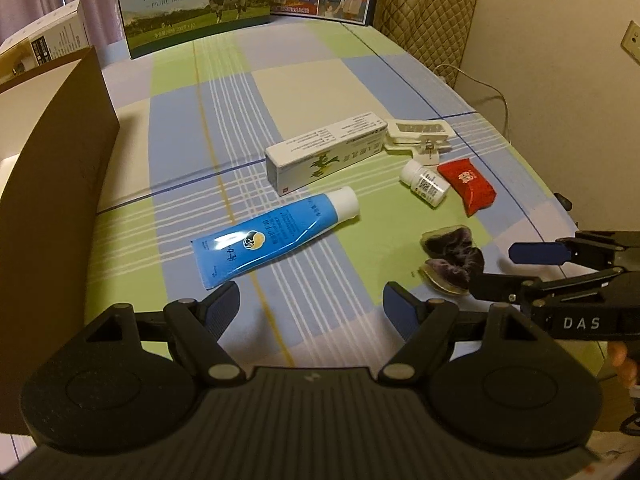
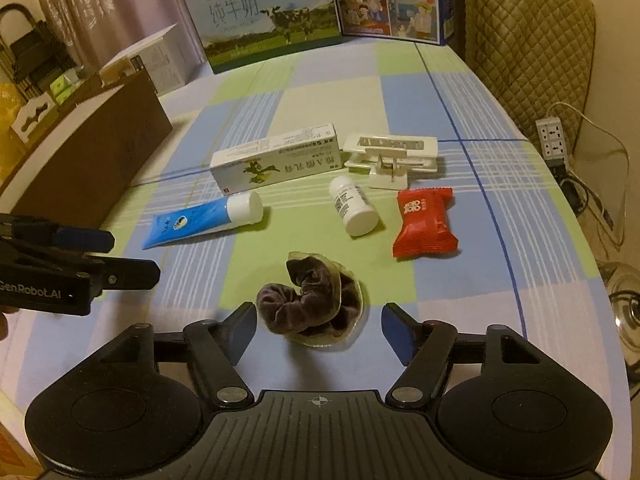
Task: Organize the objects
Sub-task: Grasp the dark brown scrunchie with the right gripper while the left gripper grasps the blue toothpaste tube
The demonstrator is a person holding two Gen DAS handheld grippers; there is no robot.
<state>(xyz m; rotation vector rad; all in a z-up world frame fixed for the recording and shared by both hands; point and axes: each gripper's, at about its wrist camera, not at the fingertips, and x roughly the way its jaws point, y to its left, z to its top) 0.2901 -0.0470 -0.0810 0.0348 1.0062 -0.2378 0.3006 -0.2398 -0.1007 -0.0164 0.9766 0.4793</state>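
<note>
On the checked tablecloth lie a blue tube point(image 1: 272, 232) point(image 2: 204, 220), a white medicine box point(image 1: 324, 156) point(image 2: 276, 162), a white clip point(image 1: 420, 134) point(image 2: 390, 156), a small white bottle point(image 1: 426, 182) point(image 2: 354, 210), a red snack packet point(image 1: 468, 186) point(image 2: 426, 222) and a dark velvet scrunchie point(image 1: 452, 260) point(image 2: 316, 304). My left gripper point(image 1: 312, 306) is open and empty, just short of the tube's flat end. My right gripper point(image 2: 318, 330) is open, its fingers either side of the scrunchie's near part. Each gripper shows in the other's view: the right one point(image 1: 520, 268) and the left one point(image 2: 128, 254).
A brown cardboard box point(image 1: 52, 184) point(image 2: 92, 160) stands open at the left table edge. Milk cartons point(image 1: 192, 4) point(image 2: 268, 20) stand at the far end. A quilted chair point(image 2: 532, 52) and a power strip point(image 2: 554, 140) are on the right.
</note>
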